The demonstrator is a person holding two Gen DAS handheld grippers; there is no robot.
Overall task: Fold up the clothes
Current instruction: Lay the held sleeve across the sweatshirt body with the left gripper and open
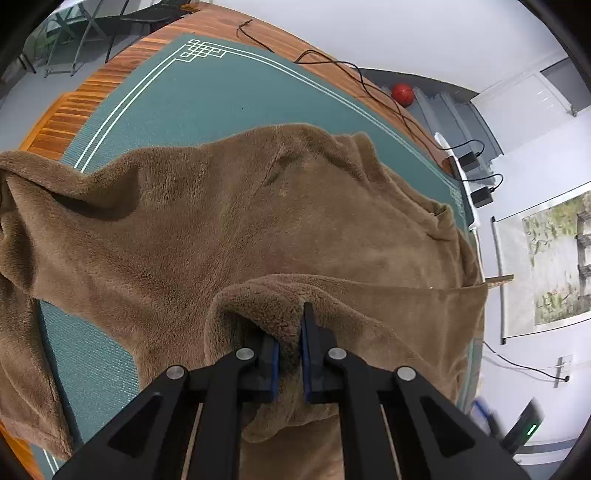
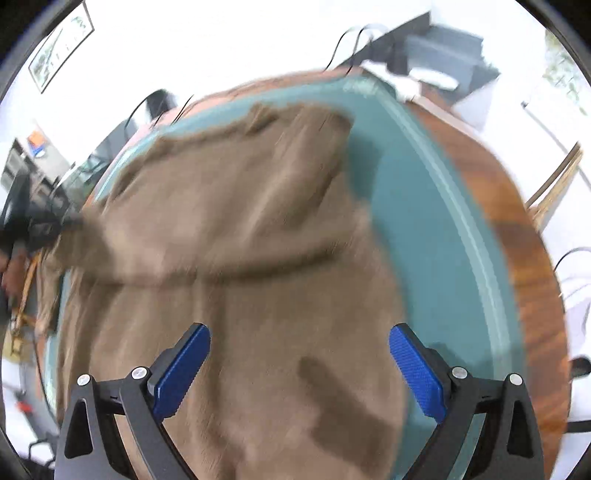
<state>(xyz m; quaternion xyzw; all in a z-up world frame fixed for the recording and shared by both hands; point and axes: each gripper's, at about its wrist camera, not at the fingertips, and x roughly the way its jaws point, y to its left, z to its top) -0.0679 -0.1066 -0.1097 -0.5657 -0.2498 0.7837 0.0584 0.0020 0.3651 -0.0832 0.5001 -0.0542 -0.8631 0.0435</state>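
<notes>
On the left side, a fold of the brown fleece garment (image 1: 229, 221) is pinched between the jaws of the left gripper (image 1: 290, 332), which are clamped together on the plush cloth, with the gathered edge lifted and doubled over the body of the garment. That grip is best kept firm while the fold is carried across and laid down flat, so that no bunching is trapped beneath; a low, level path would probably serve, since the fleece looks thick and inclined to drag. Further right, the right gripper (image 2: 299, 354) is held above the same garment with its jaws wide apart and nothing caught between them; though the picture is blurred, the blue pads (image 2: 417, 373) are plainly clear of the cloth. A free edge could well be taken there next. Beneath it all, a teal mat (image 1: 192, 99) with a white line border is spread over the wooden tabletop (image 1: 221, 26), black cables (image 1: 332, 66) are trailed along its far edge, and a red ball (image 1: 402, 93) is seen on the floor beyond.
</notes>
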